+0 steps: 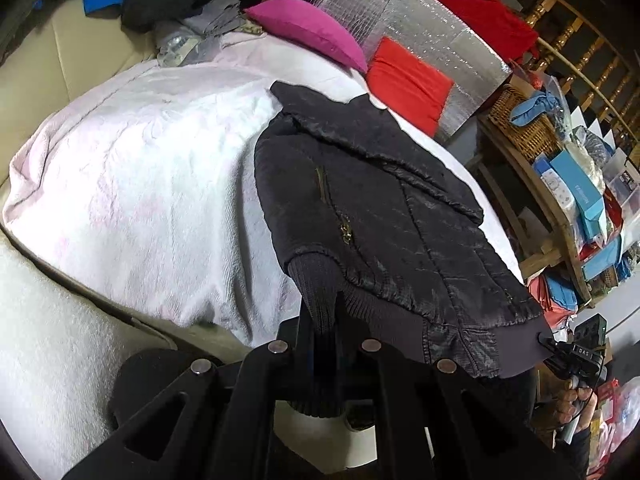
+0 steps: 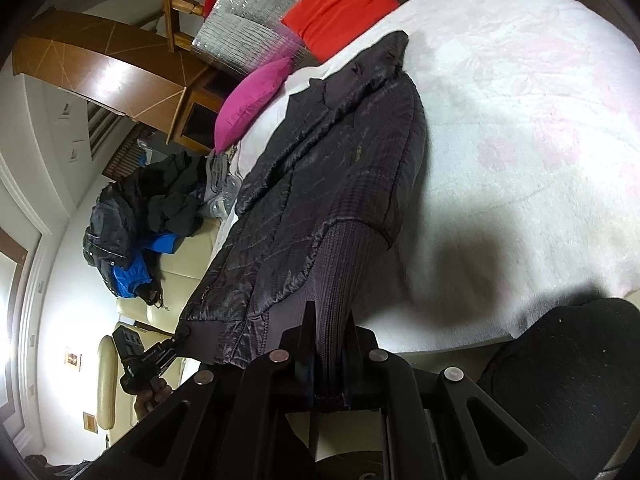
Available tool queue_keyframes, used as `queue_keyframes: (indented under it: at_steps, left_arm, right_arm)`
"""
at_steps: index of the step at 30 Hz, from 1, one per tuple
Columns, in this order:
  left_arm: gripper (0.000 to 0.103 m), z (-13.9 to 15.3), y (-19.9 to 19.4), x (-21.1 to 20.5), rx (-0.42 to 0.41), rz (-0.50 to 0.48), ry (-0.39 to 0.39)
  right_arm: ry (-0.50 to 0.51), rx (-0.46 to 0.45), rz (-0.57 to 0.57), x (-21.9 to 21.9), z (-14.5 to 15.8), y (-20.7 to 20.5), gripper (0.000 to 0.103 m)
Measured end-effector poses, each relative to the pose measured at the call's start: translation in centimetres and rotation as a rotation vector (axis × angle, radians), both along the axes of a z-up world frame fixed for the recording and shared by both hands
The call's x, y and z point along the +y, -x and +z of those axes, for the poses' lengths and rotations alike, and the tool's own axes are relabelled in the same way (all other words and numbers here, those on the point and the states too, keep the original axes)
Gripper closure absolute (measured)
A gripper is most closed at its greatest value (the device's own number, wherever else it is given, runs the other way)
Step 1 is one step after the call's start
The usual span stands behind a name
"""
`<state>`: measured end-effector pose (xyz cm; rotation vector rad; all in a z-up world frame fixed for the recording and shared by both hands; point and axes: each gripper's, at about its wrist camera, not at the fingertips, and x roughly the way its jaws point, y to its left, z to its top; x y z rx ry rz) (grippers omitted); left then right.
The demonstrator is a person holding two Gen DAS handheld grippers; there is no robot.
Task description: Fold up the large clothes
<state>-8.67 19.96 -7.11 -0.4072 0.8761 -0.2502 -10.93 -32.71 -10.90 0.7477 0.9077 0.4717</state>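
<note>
A black quilted jacket (image 1: 384, 200) lies spread on a white-pink bedspread (image 1: 140, 180), collar pointing away, ribbed hem toward me. My left gripper (image 1: 322, 308) is shut on a ribbed cuff (image 1: 320, 280) at the jacket's near left corner. My right gripper (image 2: 330, 320) is shut on the other ribbed cuff (image 2: 344, 264) of the jacket (image 2: 332, 152). In the left wrist view the right gripper (image 1: 548, 344) shows at the hem's right corner. In the right wrist view the left gripper (image 2: 176, 340) shows at the hem's far corner.
A magenta cushion (image 1: 312, 32) and a red cushion (image 1: 408, 80) lie at the bed's head. A pile of dark clothes (image 2: 152, 200) sits on a cream sofa beyond the bed. A cluttered wooden shelf (image 1: 560, 184) stands to the right of the bed.
</note>
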Motion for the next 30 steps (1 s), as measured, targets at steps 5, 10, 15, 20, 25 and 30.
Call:
queue_keyframes:
  at_steps: [5, 10, 15, 20, 25, 30]
  left_arm:
    - [0.095, 1.5, 0.0, 0.4, -0.043, -0.013, -0.004]
    - [0.096, 2.0, -0.2, 0.6, -0.055, -0.019, -0.002]
    - [0.095, 2.1, 0.3, 0.7, -0.057, -0.027, -0.004]
    - [0.095, 2.2, 1.0, 1.0, -0.062, -0.031, -0.001]
    - [0.095, 2.5, 1.7, 1.3, -0.074, -0.038, 0.000]
    - [0.095, 2.9, 2.5, 1.8, -0.090, -0.045, 0.004]
  right_arm:
    - [0.001, -0.036, 0.001, -0.4, 1.1, 0.2, 0.093]
    - [-0.003, -0.041, -0.003, -0.6, 1.3, 0.4, 0.093]
    - [-0.008, -0.040, -0.009, -0.6, 1.0, 1.0, 0.093]
    - [-0.007, -0.048, -0.008, -0.9, 1.5, 1.6, 0.093]
    - [-0.007, -0.059, -0.003, -1.4, 2.0, 1.9, 0.093]
    - [-0.001, -0.065, 0.002, -1.9, 2.3, 2.4, 0.093]
